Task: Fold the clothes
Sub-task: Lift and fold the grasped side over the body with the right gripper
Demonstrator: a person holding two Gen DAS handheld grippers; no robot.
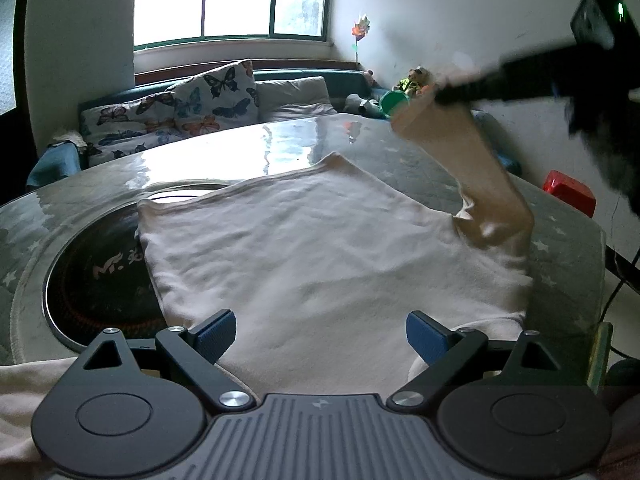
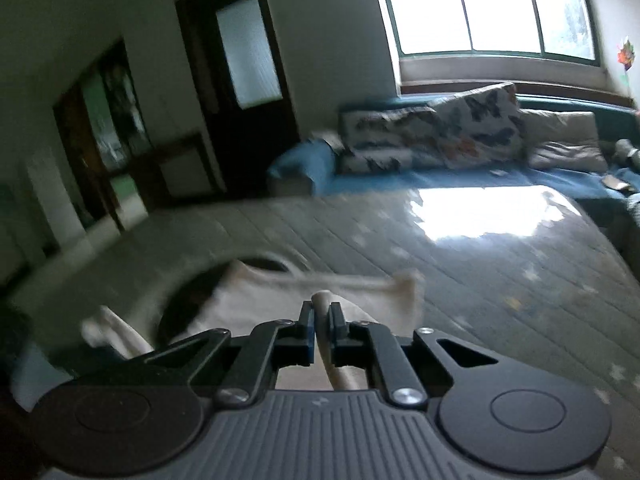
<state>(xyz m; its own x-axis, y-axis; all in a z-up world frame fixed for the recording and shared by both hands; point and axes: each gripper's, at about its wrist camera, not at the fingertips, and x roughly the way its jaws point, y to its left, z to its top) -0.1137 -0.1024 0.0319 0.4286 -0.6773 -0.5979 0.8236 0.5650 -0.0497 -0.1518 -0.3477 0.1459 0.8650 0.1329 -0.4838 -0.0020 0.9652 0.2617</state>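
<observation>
A sleeve (image 1: 476,168) of the pale garment (image 1: 320,248), spread on the table (image 1: 568,240), is pinched and raised at 2 o'clock by the right gripper (image 2: 320,312); the left gripper (image 1: 320,334) is held wide open, empty; laying the sleeve across toward 9 o'clock is judged next

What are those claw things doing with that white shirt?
Someone is folding a white garment on the table. The right gripper has its jaws pinched shut on a sleeve and holds it up above the cloth. The left gripper has its jaws wide open above the near edge, holding nothing.
</observation>
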